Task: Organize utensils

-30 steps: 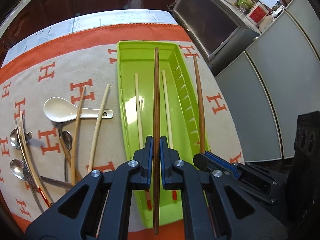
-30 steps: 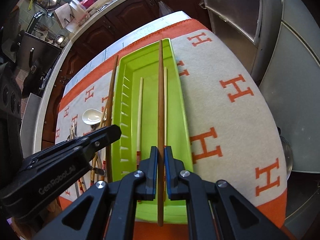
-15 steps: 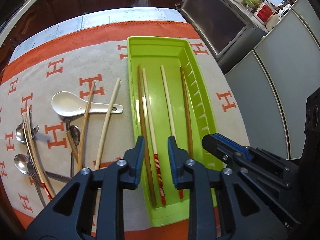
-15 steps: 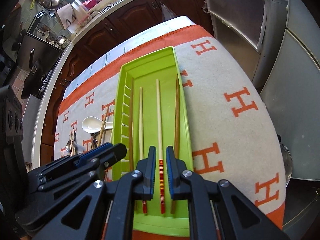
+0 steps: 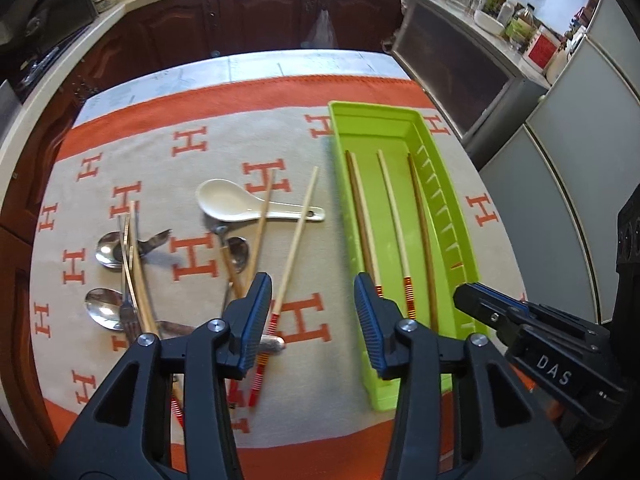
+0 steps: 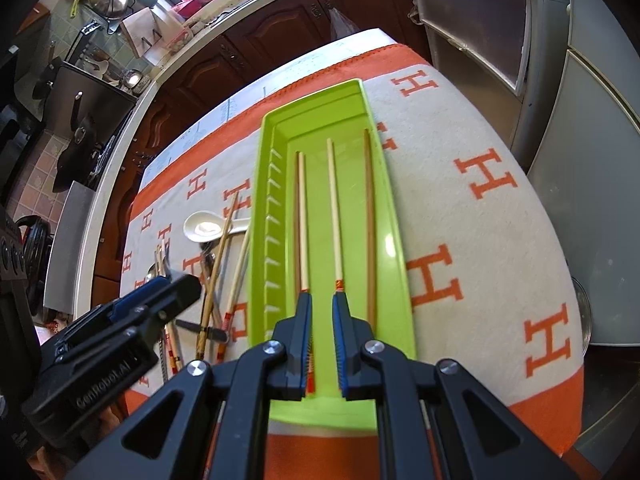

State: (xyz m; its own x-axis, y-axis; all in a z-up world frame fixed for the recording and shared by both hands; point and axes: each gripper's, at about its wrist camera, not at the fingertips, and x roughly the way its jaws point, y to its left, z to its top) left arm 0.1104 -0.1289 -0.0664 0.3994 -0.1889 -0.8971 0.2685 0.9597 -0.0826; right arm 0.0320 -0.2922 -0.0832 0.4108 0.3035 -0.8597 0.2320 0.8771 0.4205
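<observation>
A lime green tray (image 5: pixel 450 216) (image 6: pixel 394 216) lies on the H-patterned cloth and holds several chopsticks: two pale ones (image 5: pixel 394 220) and two dark brown ones (image 5: pixel 422 232) (image 6: pixel 370 216). My left gripper (image 5: pixel 314 312) is wide open and empty, above the cloth just left of the tray. My right gripper (image 6: pixel 322 330) is open and empty over the tray's near end. On the cloth left of the tray lie a white ceramic spoon (image 5: pixel 240 204), loose chopsticks (image 5: pixel 296 232) and metal spoons (image 5: pixel 106 248).
The cloth-covered table (image 5: pixel 200 120) ends near grey cabinet doors (image 5: pixel 560 184) on the right. Dark wood cabinets (image 5: pixel 240 16) stand behind. The right gripper's body (image 5: pixel 532 340) shows at the left view's lower right.
Both grippers let go of their dark brown chopsticks, which now lie in the tray. Both have opened and pulled back; the left has swung left toward the loose utensils.
</observation>
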